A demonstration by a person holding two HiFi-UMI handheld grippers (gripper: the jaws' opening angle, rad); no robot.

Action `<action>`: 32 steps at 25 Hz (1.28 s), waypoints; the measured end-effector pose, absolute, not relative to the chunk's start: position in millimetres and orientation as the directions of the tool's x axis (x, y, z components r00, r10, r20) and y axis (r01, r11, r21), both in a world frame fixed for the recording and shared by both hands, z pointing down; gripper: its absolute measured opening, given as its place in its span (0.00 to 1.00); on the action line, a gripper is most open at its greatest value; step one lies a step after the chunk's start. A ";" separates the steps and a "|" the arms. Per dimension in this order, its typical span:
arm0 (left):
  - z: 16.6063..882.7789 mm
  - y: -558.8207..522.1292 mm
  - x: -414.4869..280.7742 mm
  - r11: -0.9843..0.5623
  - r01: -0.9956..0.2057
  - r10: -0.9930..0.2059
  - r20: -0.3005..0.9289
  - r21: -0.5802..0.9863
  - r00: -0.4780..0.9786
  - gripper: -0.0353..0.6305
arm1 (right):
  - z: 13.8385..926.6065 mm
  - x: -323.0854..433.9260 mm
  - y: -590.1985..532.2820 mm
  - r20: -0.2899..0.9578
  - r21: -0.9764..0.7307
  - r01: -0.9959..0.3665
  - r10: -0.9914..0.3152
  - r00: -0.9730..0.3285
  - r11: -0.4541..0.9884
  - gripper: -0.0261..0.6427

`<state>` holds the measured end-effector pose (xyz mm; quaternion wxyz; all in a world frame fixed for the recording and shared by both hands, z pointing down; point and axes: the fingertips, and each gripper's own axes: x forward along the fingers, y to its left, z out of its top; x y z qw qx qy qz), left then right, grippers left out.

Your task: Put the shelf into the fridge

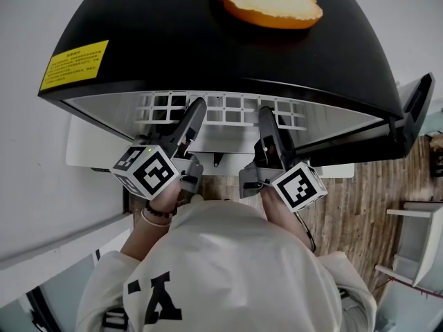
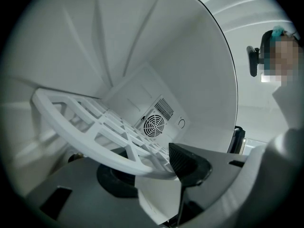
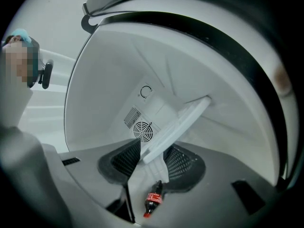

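The white grid shelf reaches into the open fridge, its front rim at the fridge's front edge. The right gripper clamps that rim. The left gripper seems clamped on it too (one pad is half hidden). A cola bottle lies on the fridge floor.

Black fridge top, an orange-rimmed dish (a plate, perhaps) at its far edge
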<state>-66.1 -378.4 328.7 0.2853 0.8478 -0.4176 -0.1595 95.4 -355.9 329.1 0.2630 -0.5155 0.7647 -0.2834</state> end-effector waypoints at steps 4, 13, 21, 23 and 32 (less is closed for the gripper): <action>328.4 -380.7 -66.0 -0.490 -0.615 -0.799 -0.035 0.618 0.600 0.33 | 328.8 95.3 -358.5 -0.112 -0.704 -0.639 -0.937 -0.331 0.310 0.28; 328.5 -384.7 -65.6 -0.491 -0.613 -0.795 -0.031 0.619 0.606 0.33 | 328.8 95.9 -362.5 -0.108 -0.706 -0.641 -0.940 -0.322 0.301 0.28; 328.8 -387.6 -65.4 -0.494 -0.610 -0.792 -0.030 0.620 0.610 0.33 | 328.8 96.3 -365.3 -0.108 -0.708 -0.642 -0.943 -0.315 0.296 0.28; 328.6 -387.9 -65.2 -0.496 -0.607 -0.791 -0.034 0.621 0.611 0.33 | 328.6 96.2 -365.6 -0.108 -0.705 -0.644 -0.943 -0.315 0.296 0.28; 328.2 -386.8 -65.7 -0.498 -0.603 -0.795 -0.051 0.623 0.604 0.34 | 327.7 95.3 -364.9 -0.107 -0.697 -0.654 -0.944 -0.312 0.295 0.28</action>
